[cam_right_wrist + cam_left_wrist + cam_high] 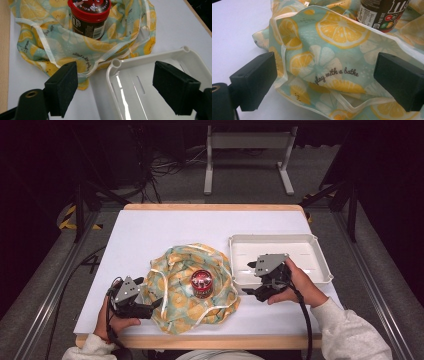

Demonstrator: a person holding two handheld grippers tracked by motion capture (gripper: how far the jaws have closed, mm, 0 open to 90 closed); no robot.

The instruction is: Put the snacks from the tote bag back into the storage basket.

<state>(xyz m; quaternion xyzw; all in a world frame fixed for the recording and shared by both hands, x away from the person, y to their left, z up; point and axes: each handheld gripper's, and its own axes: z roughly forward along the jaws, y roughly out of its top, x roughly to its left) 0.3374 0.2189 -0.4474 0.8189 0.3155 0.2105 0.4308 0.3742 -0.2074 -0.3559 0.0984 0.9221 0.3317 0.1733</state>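
— Two tools, status?
— Left tool (pixel 150 308) gapes at lemon-print cloth (pixel 175 285), gripping nothing. Red-lidded jar (pixel 201 283) stands on cloth, unwrapped. Right tool (pixel 251 278) gapes over white tray (pixel 320 255), on the counter (pixel 150 230).

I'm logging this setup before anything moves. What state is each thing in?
Bag: lying crumpled on the table, mouth open.
Jar: upright in the bag, red lid on.
Tray: empty, right way up, beside the bag.
Left gripper: open, jaws either side of the bag's fabric.
Right gripper: open, over the tray's corner.
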